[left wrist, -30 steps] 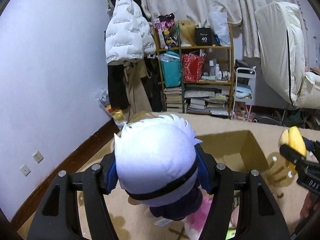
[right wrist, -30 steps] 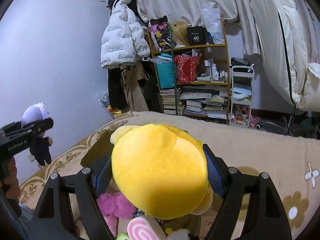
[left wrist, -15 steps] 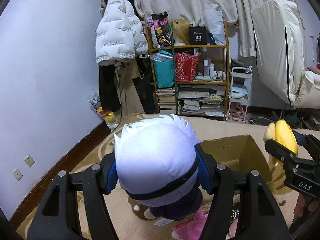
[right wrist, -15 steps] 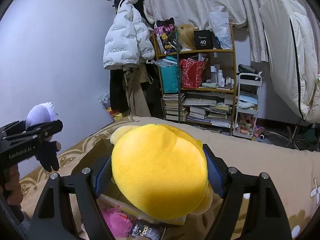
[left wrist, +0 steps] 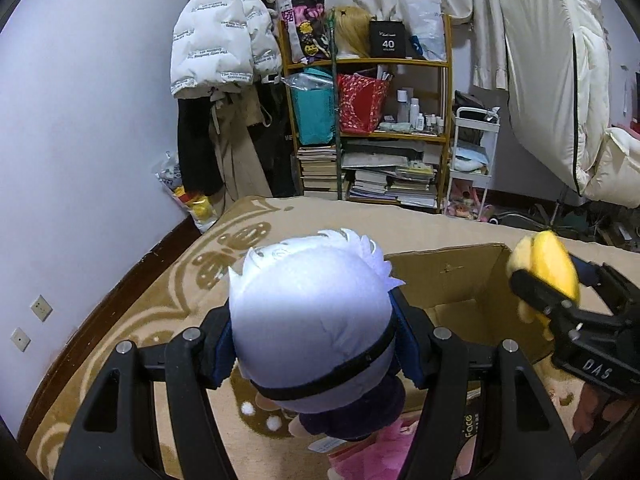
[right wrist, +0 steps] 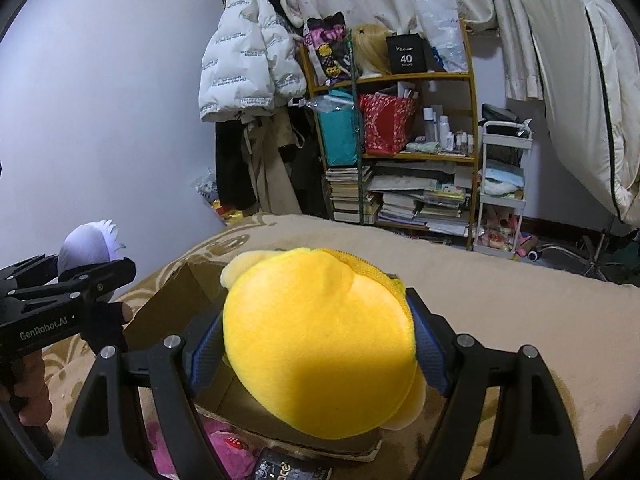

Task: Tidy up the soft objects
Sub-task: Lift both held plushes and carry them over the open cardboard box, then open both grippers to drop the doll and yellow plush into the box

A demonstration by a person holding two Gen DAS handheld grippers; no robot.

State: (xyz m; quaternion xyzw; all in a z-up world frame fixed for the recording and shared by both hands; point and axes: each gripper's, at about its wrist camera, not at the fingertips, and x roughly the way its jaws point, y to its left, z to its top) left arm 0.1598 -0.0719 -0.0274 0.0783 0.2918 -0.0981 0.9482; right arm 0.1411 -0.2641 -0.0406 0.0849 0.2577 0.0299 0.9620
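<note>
My left gripper [left wrist: 316, 340] is shut on a white-haired plush doll [left wrist: 308, 320] in dark clothes and holds it above the bed, just left of an open cardboard box [left wrist: 452, 276]. My right gripper [right wrist: 316, 344] is shut on a yellow plush toy [right wrist: 320, 340] and holds it over the box [right wrist: 176, 300]. Each gripper shows in the other's view: the yellow plush [left wrist: 548, 268] at the right, the doll [right wrist: 88, 240] at the left. A pink plush [left wrist: 372, 456] lies on the bed below the doll.
The bed has a beige cover with brown patterns [left wrist: 224, 248]. Behind it stand a cluttered bookshelf [left wrist: 372, 128], hanging coats [left wrist: 224, 52], a white cart [left wrist: 472, 152] and a white chair [left wrist: 560, 80]. A dark packet [right wrist: 288, 468] lies by the box.
Both grippers have moved forward over the bed with their plush toys held. The box now lies closer below, and the yellow plush has come nearer the box's right side.
</note>
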